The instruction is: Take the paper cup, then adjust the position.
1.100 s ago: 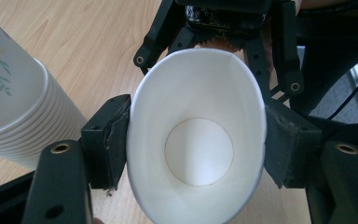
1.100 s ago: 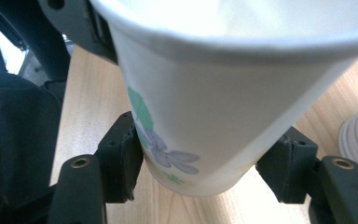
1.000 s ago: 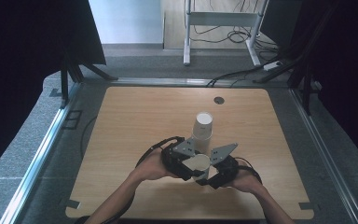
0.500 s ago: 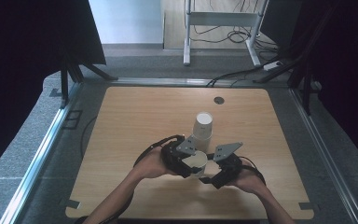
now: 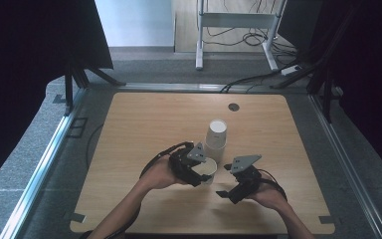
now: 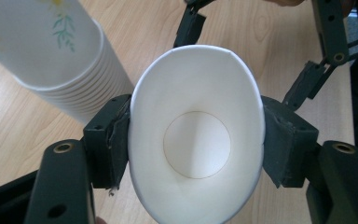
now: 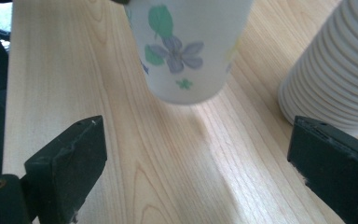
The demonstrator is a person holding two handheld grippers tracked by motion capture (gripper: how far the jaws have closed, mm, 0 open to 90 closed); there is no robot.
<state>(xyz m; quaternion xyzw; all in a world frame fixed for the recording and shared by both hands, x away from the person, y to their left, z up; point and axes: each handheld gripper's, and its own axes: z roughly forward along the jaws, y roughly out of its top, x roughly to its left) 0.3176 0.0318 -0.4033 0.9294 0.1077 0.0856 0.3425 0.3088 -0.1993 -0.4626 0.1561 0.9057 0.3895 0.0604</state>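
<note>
High view: a light wooden bench (image 5: pixel 129 149) bearing an upside-down stack of white paper cups (image 5: pixel 216 139) near its centre. The left gripper (image 5: pixel 199 172) sits just in front of the stack and holds a single white paper cup with a printed flower pattern (image 5: pixel 206 169) clear of the stack, its mouth turned toward the person. The right gripper (image 5: pixel 229 189) lies to the right of the held cup and apart from it, carried by the person's right hand (image 5: pixel 266 194); the left hand (image 5: pixel 161 174) carries the other tool. A small dark round disc (image 5: pixel 234 107) sits in the bench surface near the far edge, well apart from the cups.

Left gripper view: the two black jaws press on opposite sides of the held cup (image 6: pixel 196 140), squeezing its rim into an oval; the round bottom is seen from inside. The stack (image 6: pixel 60 56) rises at upper left, just beside the left-hand jaw, and the rims of its nested cups show as close ridges. Parts of the right gripper appear beyond the cup at the top.

Right gripper view: the jaws stand wide, having just been opening, with nothing between the pads (image 7: pixel 70 163). The flowered cup (image 7: pixel 186 51) hangs ahead above the bench, and the ridged stack (image 7: pixel 335 70) stands at right.
</note>
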